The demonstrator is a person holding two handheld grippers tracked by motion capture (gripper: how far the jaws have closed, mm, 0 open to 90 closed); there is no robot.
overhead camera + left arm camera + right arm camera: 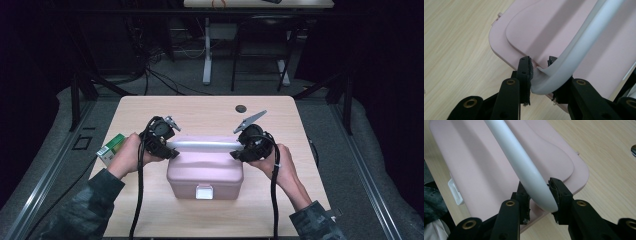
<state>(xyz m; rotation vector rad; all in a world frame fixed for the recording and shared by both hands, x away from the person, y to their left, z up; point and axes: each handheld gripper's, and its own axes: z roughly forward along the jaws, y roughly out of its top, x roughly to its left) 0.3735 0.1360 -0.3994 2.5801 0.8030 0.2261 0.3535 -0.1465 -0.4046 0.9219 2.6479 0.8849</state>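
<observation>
A pink plastic box with a white latch sits at the middle of the wooden table. Its white carrying handle stands raised across the lid. My left gripper is shut on the handle's left end, its pads pressed on both sides. My right gripper is shut on the handle's right end in the same way. The pink lid lies closed below the handle, and the lid spreads under the right gripper too.
A green and white carton lies at the table's left edge, just behind the person's left hand. A dark round hole sits in the tabletop at the back. A desk frame and cables stand on the floor beyond the table.
</observation>
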